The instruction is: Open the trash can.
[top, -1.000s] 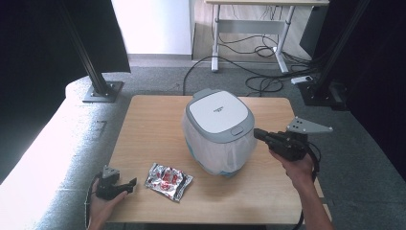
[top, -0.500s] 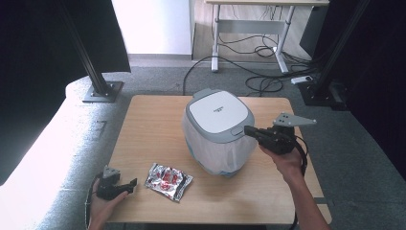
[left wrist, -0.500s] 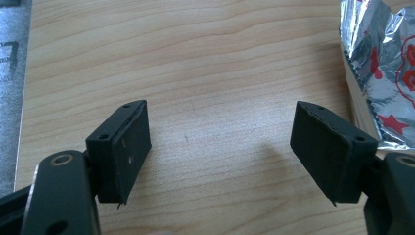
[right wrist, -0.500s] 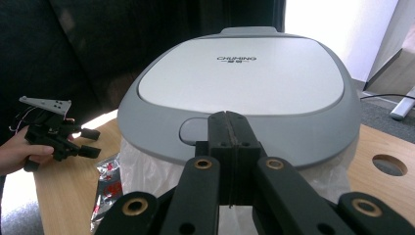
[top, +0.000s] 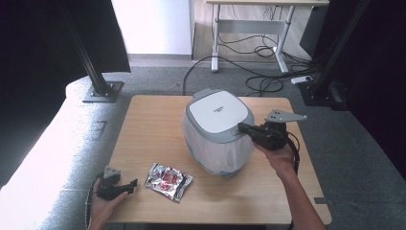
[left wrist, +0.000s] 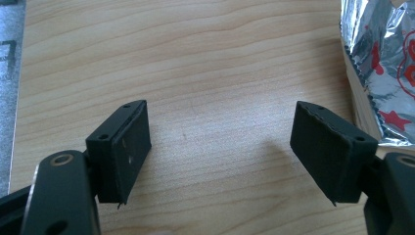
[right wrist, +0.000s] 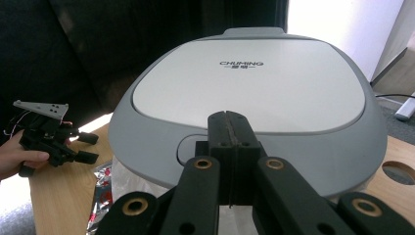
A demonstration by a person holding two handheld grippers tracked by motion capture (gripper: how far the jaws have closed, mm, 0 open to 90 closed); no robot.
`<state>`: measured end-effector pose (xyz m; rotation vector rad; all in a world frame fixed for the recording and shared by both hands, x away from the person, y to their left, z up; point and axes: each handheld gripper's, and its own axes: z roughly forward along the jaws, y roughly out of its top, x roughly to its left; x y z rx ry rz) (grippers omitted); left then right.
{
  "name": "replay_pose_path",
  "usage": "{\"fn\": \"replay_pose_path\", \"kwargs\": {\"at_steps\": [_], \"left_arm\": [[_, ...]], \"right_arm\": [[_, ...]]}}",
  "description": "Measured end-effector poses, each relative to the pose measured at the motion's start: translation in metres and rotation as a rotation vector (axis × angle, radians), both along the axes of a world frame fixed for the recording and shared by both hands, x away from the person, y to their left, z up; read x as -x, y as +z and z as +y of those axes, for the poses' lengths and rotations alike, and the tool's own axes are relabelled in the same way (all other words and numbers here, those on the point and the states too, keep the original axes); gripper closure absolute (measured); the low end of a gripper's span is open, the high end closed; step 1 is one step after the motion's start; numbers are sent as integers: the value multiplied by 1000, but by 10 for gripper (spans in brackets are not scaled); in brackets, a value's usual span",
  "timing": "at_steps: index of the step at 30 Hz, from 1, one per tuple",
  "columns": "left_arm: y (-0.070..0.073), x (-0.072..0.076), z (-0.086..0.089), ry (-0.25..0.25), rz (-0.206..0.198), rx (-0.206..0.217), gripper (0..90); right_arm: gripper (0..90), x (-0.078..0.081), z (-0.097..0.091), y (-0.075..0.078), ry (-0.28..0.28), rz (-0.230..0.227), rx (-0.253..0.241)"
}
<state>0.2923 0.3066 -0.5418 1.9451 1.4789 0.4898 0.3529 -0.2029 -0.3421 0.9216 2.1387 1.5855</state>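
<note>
A white cooker with a grey-rimmed lid [top: 218,115] stands mid-table; the lid [right wrist: 249,88] is down. My right gripper [top: 241,128] comes in from the right, shut with nothing between its jaws. Its tips [right wrist: 230,120] lie at the grey front rim, just above the oval latch button [right wrist: 188,147]; I cannot tell whether they touch it. My left gripper [top: 131,184] rests at the table's front left, open and with nothing between its jaws [left wrist: 220,142]. A silver and red foil packet [top: 168,180] lies flat just to its right, apart from the fingers; the packet [left wrist: 381,63] shows beside the right jaw.
The wooden table [top: 153,129] has bare room left of the cooker and along the front. A round cable hole [right wrist: 399,171] sits in the tabletop beside the cooker. Black stands and cables are on the floor beyond the far edge.
My right gripper has moved left across the table to the cooker's lid rim, jaws still shut. The left gripper and the packet have stayed put.
</note>
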Motion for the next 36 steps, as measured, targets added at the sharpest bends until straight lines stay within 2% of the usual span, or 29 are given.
{"fn": "replay_pose_path", "kwargs": {"at_steps": [11, 22, 28, 36], "left_arm": [[0, 0, -2, 0, -2, 1, 230], [0, 0, -3, -4, -1, 1, 229], [0, 0, -2, -3, 0, 2, 228], [0, 0, -2, -3, 0, 1, 229]], "right_arm": [[896, 2, -3, -4, 2, -1, -18], [896, 2, -3, -3, -1, 6, -8], [895, 5, -4, -2, -9, -5, 1], [874, 12, -25, -6, -46, -29, -28]]}}
